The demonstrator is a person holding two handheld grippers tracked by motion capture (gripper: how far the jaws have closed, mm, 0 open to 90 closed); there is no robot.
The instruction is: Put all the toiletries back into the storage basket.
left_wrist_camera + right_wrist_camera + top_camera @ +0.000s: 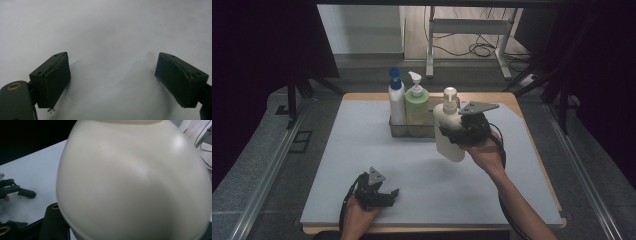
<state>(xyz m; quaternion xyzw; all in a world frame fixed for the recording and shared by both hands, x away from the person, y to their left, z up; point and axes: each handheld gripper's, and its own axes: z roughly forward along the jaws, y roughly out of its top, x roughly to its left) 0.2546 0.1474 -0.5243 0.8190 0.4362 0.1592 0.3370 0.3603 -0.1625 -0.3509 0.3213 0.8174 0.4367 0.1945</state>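
My right gripper (451, 134) is shut on a cream pump bottle (449, 131) and holds it in the air just right of a clear bin (412, 129). The bottle leans slightly, pump head up. Seen close in the right gripper view, the cream pump bottle (135, 182) hides both jaws. Inside the bin stand a white bottle with a blue pump (396, 100) and a pale green pump bottle (417, 102). My left gripper (387, 192) rests low near the front edge of the mat, open. Its jaws stand wide apart in the left gripper view (112, 80) with nothing between them.
A pale blue mat (362, 150) covers the wooden table (542, 170). Dark curtains hang at both sides. Behind the table stands a white frame leg (430, 55) with cables on the floor (482, 49).
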